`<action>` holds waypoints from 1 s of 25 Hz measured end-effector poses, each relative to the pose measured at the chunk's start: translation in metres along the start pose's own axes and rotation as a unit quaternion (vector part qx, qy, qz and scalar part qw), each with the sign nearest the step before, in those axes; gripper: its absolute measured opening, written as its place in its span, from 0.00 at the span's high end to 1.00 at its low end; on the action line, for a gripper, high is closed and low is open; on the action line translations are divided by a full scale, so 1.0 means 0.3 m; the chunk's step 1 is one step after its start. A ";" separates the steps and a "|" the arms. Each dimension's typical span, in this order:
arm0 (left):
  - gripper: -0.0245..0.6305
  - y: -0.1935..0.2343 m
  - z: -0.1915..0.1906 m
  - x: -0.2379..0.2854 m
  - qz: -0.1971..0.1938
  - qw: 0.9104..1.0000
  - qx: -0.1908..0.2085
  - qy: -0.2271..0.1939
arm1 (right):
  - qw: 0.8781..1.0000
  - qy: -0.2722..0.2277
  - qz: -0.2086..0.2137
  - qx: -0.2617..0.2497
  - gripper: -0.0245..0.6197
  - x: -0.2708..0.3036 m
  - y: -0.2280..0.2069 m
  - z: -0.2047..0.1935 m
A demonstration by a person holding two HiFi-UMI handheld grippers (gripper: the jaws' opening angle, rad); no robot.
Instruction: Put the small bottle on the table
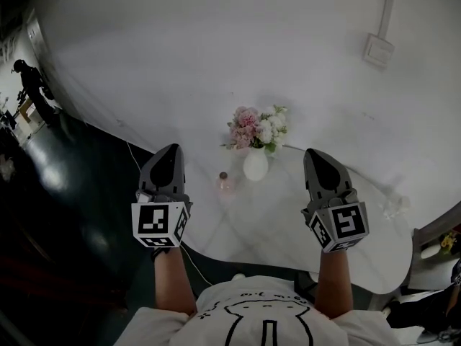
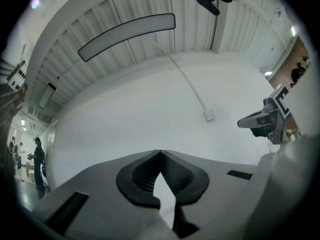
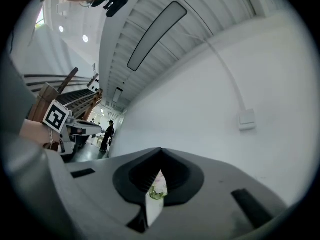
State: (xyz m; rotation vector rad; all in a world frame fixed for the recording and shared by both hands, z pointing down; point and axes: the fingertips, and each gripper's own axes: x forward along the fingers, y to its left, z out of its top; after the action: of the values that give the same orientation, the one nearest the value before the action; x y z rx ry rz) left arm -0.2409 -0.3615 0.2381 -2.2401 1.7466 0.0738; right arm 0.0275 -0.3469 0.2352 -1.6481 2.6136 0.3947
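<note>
A small pinkish bottle point(image 1: 223, 182) with a brown cap stands upright on the white table point(image 1: 288, 229), just left of a white vase point(image 1: 256, 165). Neither gripper touches it. My left gripper point(image 1: 170, 151) hovers to the bottle's left, over the table's edge, its jaws shut with nothing between them point(image 2: 160, 153). My right gripper point(image 1: 317, 154) hovers to the right of the vase, also shut and empty point(image 3: 161, 150). Both point toward the white wall. Pink and white flowers point(image 3: 158, 186) show through the slit below the right jaws.
The vase holds pink and white flowers point(image 1: 258, 127). A wall box point(image 1: 378, 50) with a conduit sits on the white wall behind. Dark floor lies left of the table, with a thin cable point(image 1: 133, 157) and a person point(image 1: 32, 85) far off.
</note>
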 end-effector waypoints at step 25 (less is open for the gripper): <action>0.96 -0.027 0.079 -0.072 -0.016 1.000 -0.004 -0.015 | 1.000 0.005 -0.021 -0.007 0.98 -0.100 0.029 0.035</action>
State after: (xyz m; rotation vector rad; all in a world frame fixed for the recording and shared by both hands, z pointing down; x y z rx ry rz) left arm -0.2353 -0.3332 0.2218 -2.2599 1.6976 0.1071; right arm 0.0316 -0.3145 0.2314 -1.7108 2.5850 0.4042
